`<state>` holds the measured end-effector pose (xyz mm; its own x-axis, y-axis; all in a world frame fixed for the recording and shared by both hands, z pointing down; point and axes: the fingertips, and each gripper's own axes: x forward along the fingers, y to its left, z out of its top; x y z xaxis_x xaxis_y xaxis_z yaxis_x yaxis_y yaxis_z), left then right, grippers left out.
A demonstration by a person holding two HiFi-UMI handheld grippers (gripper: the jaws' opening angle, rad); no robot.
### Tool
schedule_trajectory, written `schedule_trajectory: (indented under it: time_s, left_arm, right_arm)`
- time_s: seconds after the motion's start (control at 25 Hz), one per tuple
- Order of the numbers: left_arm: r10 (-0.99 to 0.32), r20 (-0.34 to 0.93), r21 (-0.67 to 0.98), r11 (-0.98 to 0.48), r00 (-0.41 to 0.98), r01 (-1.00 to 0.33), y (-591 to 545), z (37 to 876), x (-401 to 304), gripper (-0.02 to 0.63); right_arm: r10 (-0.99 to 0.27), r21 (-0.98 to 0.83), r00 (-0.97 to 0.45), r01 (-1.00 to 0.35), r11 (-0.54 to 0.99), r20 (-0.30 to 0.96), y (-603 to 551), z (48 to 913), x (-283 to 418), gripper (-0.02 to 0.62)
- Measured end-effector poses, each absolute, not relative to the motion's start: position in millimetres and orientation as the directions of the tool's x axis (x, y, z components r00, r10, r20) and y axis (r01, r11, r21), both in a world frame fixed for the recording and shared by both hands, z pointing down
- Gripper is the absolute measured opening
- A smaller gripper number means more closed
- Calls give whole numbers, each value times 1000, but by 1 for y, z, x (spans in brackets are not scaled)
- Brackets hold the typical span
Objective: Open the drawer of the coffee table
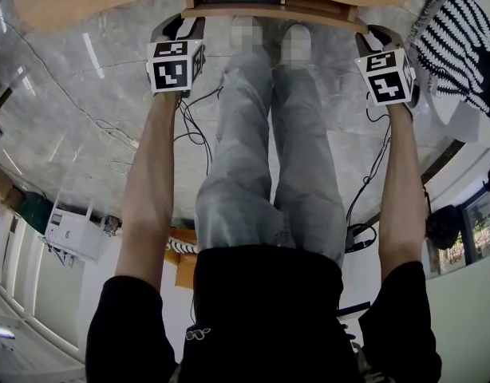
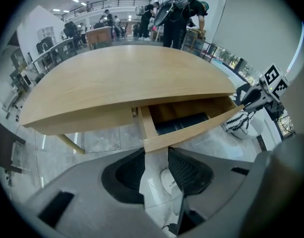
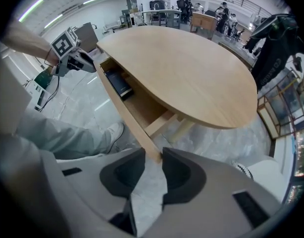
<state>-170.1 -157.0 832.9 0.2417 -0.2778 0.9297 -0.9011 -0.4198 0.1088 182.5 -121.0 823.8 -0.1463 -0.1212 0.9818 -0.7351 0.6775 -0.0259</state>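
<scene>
The drawer sits partly pulled out from under the wooden counter, at the centre of the left gripper view and along the top edge of the head view. A dark flat thing lies inside it.

The left gripper has its jaws pinching one end corner of the drawer's front board. The right gripper pinches the opposite corner, low in its frame. No handle shows, which is probably why the board's ends are gripped, and holding both ends should keep the pull square.

The drawer looks about half open, so an even pull toward the person would probably finish the job.
</scene>
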Motion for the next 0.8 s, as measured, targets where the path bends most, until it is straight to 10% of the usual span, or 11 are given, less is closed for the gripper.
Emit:
schedule_trajectory:
  time_s: [0.8]
  left_arm:
    - [-134,972,122,-409,192,-904,-59,839,-189,144]
  right_arm:
    - [28,-133,-156,-715,686,987,-15,828,162,101]
